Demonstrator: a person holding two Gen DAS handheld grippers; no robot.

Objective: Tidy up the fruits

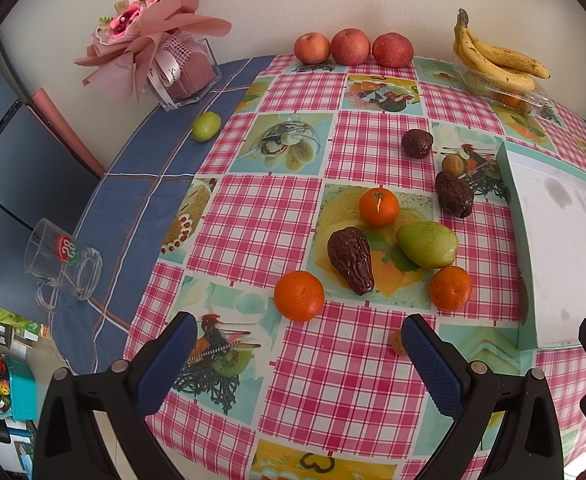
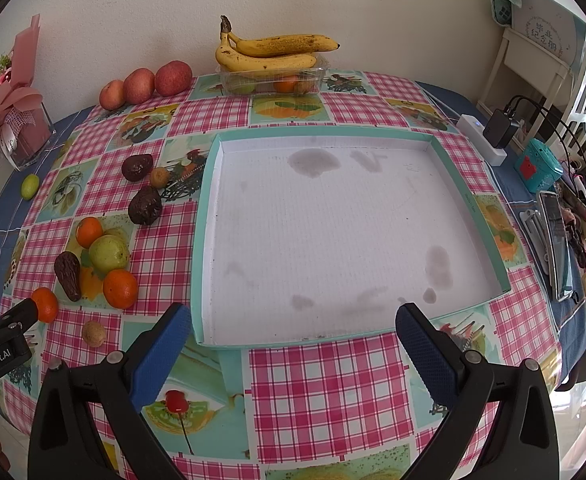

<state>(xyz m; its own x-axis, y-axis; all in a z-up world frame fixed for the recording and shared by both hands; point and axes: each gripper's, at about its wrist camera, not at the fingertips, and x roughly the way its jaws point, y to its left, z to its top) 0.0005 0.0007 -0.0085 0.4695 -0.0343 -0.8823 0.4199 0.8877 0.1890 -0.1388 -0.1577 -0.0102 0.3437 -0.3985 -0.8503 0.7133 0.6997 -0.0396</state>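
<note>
Two handheld grippers hover over a checked tablecloth (image 2: 325,384) with nothing yet gathered: the left gripper (image 1: 299,360) has its blue fingers spread wide and empty just short of the nearest orange (image 1: 299,296), while the right gripper (image 2: 293,344), equally wide and empty, faces the near rim of the shallow white tray (image 2: 213,240). The tray, stained but bare, serves as the landmark; every loose fruit lies to its left. The sorting appears to be at its opening step, and the next move likely calls for the left gripper to descend around that nearest orange and close gently, since the round fruit could roll. Beside it, nearer the tray, sit a wrinkled dark avocado (image 1: 351,260), a smooth green mango (image 1: 427,244) and two more oranges (image 1: 451,288) (image 1: 379,207). Farther from the grippers, close to the tray's left wall, lie two more shrivelled dark fruits (image 1: 455,194) (image 1: 417,143) and a small brown one (image 1: 452,163). Beyond the tray, against the wall, three red apples (image 2: 141,84) stand in a row and spotted bananas (image 2: 273,54) rest on a clear container.
</note>
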